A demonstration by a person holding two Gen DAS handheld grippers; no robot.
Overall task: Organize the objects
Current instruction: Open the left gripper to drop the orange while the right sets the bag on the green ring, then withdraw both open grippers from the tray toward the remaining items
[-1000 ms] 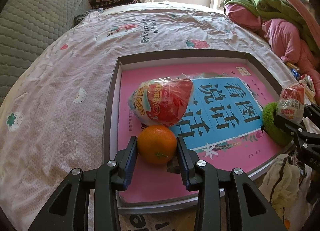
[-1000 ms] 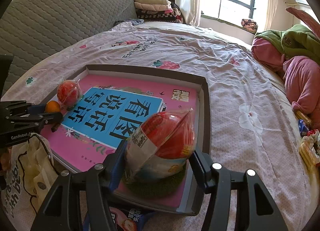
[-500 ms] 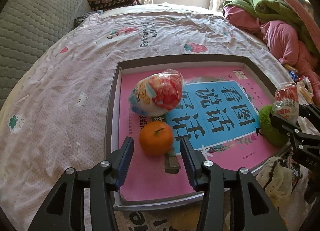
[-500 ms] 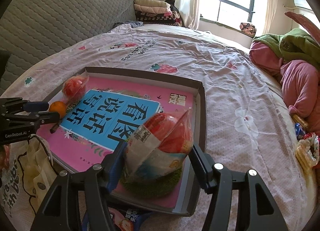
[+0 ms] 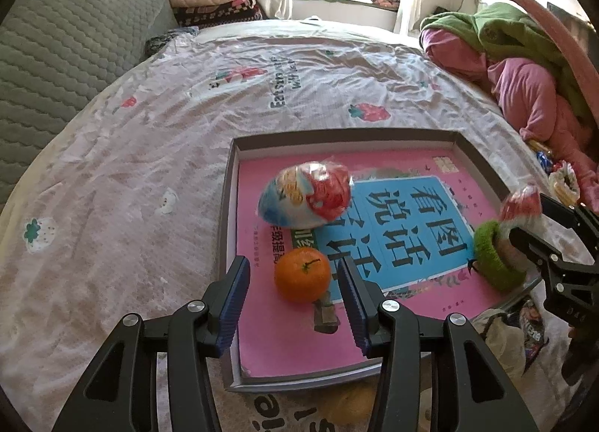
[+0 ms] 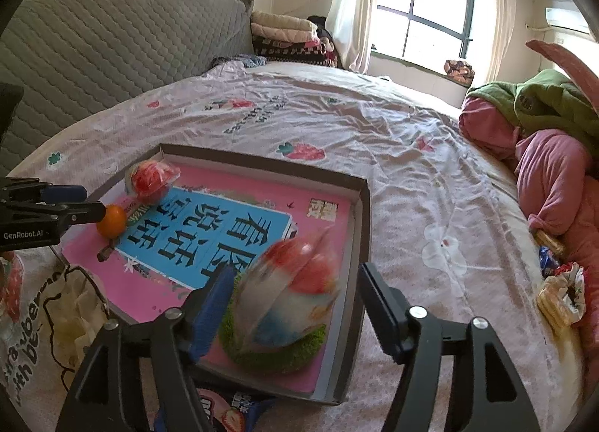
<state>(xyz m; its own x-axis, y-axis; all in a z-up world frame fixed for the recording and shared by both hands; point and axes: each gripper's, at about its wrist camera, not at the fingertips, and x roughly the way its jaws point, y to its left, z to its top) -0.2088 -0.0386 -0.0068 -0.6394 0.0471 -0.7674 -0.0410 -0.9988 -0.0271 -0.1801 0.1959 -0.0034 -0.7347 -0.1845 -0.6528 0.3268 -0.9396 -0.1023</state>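
A grey tray (image 5: pixel 224 229) on the bed holds a pink book (image 5: pixel 284 334). On the book lies an orange (image 5: pixel 302 274), between the pads of my left gripper (image 5: pixel 294 278), which stand clear of it on both sides. Just beyond lies a red, white and blue snack packet (image 5: pixel 305 199). At the tray's near right corner a second packet (image 6: pixel 292 293), blurred, sits on a green fuzzy ring (image 6: pixel 273 353). My right gripper (image 6: pixel 295 278) straddles it with its jaws opening and a gap at the right pad. The left gripper (image 6: pixel 90 203) and the orange (image 6: pixel 112 221) also show at far left.
A printed cloth bag (image 6: pixel 48 304) and a strawberry wrapper (image 6: pixel 224 413) lie at the near edge under the tray. Snack packets (image 6: pixel 561 297) and a pink and green clothes pile (image 6: pixel 554 169) are on the right. A grey quilted headboard (image 6: pixel 112 50) is on the left.
The left jaws came off the orange and drew back and up, leaving it on the book. The right jaws widened around the packet, which now blurs on the green ring.
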